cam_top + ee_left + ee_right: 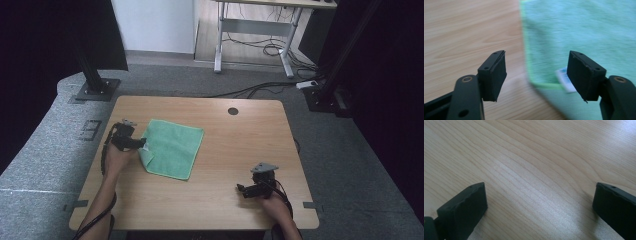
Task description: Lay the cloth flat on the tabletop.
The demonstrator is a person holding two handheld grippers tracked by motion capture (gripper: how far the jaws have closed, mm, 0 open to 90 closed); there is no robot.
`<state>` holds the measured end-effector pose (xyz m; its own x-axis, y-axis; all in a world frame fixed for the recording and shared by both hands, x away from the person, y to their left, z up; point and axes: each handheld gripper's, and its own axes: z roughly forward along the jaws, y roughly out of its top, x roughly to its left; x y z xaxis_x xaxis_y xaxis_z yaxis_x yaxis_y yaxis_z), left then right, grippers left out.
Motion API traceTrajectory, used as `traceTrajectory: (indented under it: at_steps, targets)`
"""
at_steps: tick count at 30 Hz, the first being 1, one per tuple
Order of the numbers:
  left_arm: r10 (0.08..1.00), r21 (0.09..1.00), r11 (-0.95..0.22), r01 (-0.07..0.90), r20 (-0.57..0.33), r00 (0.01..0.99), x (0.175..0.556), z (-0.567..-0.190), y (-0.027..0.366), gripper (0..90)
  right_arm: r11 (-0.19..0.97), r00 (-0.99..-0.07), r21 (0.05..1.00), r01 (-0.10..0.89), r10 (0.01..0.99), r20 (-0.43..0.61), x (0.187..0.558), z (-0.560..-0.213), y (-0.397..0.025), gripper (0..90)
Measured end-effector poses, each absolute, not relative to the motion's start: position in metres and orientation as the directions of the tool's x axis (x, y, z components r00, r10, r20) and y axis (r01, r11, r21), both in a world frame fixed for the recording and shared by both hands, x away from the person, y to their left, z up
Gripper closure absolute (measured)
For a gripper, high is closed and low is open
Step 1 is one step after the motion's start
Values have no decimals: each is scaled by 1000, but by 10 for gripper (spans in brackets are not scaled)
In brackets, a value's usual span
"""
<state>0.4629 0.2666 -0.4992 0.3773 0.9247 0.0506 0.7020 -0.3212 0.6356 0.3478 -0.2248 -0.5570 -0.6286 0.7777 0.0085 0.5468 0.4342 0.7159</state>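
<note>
A green cloth (172,146) lies flat on the wooden table (240,145), left of centre, with its near left corner slightly turned up. My left gripper (144,143) is at that left edge, open. In the left gripper view the cloth (584,35) has a lighter green hem, and a small white label (564,79) pokes out by the right jaw. The left gripper (537,75) straddles the cloth's corner edge with nothing pinched. My right gripper (241,189) rests near the table's front right, open, far from the cloth. Bare wood (536,182) lies between the right gripper's (539,202) jaws.
A round cable hole (233,111) sits near the table's far edge. Dark frame posts (92,75) stand on the grey floor behind the table's left and right. A desk with cables (260,45) stands farther back.
</note>
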Motion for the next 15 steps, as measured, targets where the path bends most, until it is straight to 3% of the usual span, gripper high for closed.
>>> traceTrajectory:
  at_steps: [8,15]
  targets:
    - [890,599,-382,704,33,454,458,-524,239,254,434,-629,716,547,778,9,348,-557,-225,0]
    - [903,571,-394,720,95,418,441,-526,251,263,434,-629,716,547,778,9,348,-557,-225,0]
